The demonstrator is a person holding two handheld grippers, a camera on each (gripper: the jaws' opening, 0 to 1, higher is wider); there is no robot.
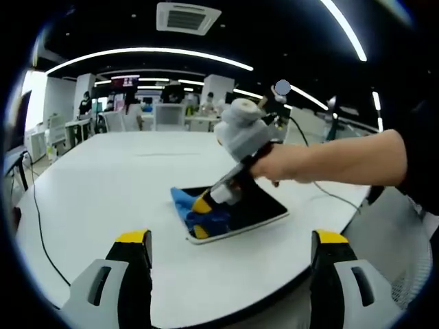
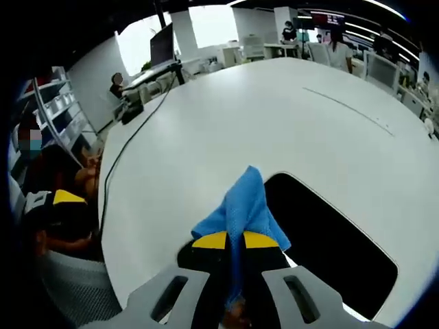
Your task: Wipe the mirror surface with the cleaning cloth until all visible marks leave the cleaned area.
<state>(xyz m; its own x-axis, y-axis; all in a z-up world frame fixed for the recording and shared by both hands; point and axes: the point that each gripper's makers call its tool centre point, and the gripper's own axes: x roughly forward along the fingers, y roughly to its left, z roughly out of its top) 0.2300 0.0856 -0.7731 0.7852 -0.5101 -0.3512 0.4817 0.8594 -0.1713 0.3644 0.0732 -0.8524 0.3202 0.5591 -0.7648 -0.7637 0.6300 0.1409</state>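
Yellow-tipped jaws of the left gripper were held wide apart and empty, hovering above the near edge of the white table. Farther in, the right gripper was angled down from the right by a hand on an outstretched forearm. Its jaws were clamped on the blue cleaning cloth, which was pressed onto the left end of the dark mirror lying flat on the table.

Left view distant, right close; shared mirror.

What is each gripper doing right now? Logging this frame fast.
Left gripper: open, holding nothing, above the table.
Right gripper: shut on the blue cloth, at the mirror.
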